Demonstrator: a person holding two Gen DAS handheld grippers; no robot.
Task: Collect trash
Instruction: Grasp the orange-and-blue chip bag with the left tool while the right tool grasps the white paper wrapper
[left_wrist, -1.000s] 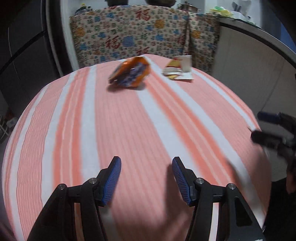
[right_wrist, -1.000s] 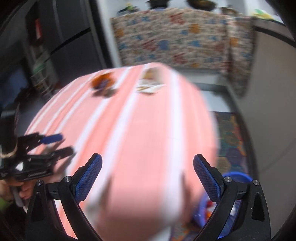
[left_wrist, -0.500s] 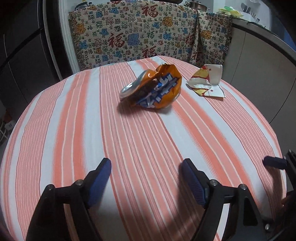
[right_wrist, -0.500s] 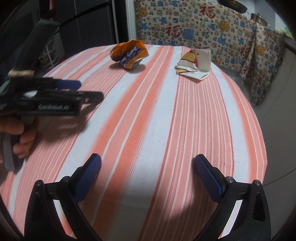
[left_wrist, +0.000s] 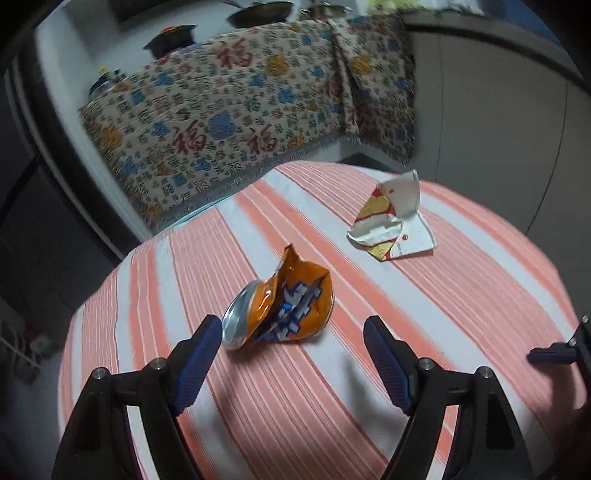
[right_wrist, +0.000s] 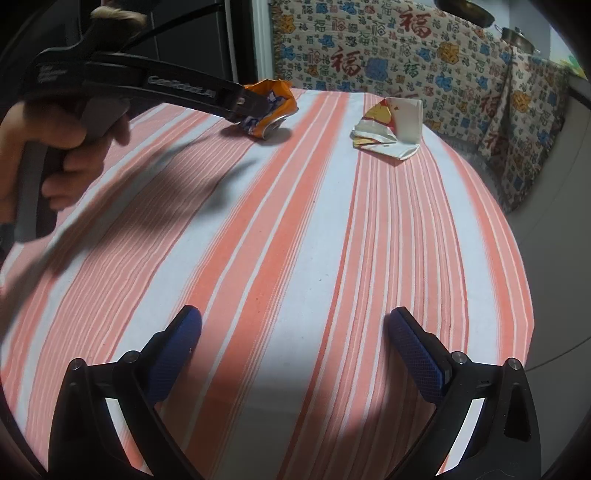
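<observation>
The left gripper (left_wrist: 291, 341) has come much closer to the crushed orange can (left_wrist: 280, 306) than it was a moment ago. Its claw is wide, wider than before, with nothing squeezed in it. The can lies on the striped tablecloth (left_wrist: 369, 369), just past the left blue fingertip (left_wrist: 199, 347). The torn paper cup (left_wrist: 393, 221) sits farther away, to the right of the can, in the same spot as before. The right gripper (right_wrist: 293, 345) hangs over the near side of the table, its claw wide and empty. A hand (right_wrist: 55, 147) holds the left gripper's handle.
</observation>
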